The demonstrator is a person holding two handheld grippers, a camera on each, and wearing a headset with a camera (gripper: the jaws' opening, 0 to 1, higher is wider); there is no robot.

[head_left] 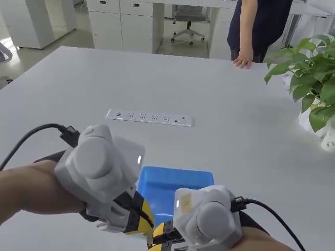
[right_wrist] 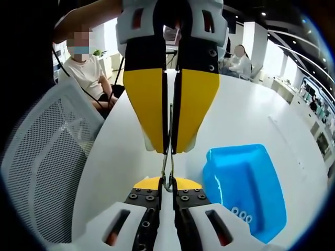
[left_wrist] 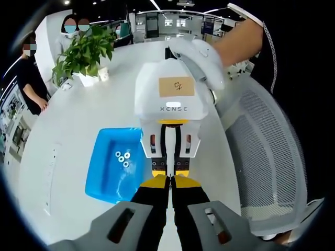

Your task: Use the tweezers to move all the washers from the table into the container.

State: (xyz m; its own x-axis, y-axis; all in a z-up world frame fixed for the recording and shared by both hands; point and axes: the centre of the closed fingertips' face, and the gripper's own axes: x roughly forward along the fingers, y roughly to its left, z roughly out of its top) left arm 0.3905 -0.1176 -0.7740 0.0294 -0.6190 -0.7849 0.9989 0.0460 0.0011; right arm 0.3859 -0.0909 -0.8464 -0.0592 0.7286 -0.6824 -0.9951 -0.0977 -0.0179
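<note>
Clamps tweezers [right_wrist: 168,163] from both ends with left gripper [right_wrist: 170,148] and right gripper [right_wrist: 167,184], jaws tight, just beside blue container [right_wrist: 246,172]. Tweezer arms nearly shut; cannot tell any load, tips hidden. Finds washers [left_wrist: 123,157] inside container. Risks twisting tweezers loose onto table [right_wrist: 235,110] through uneven squeeze.

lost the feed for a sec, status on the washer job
Left tool and right tool tip to tip, both shut on tweezers. Washers in blue container. Power strip beyond it, apart.

Your white table [head_left: 235,130] carries a blue container [head_left: 162,185], a power strip [head_left: 149,117] at twelve o'clock of it, and a plant [head_left: 314,78] at two.
</note>
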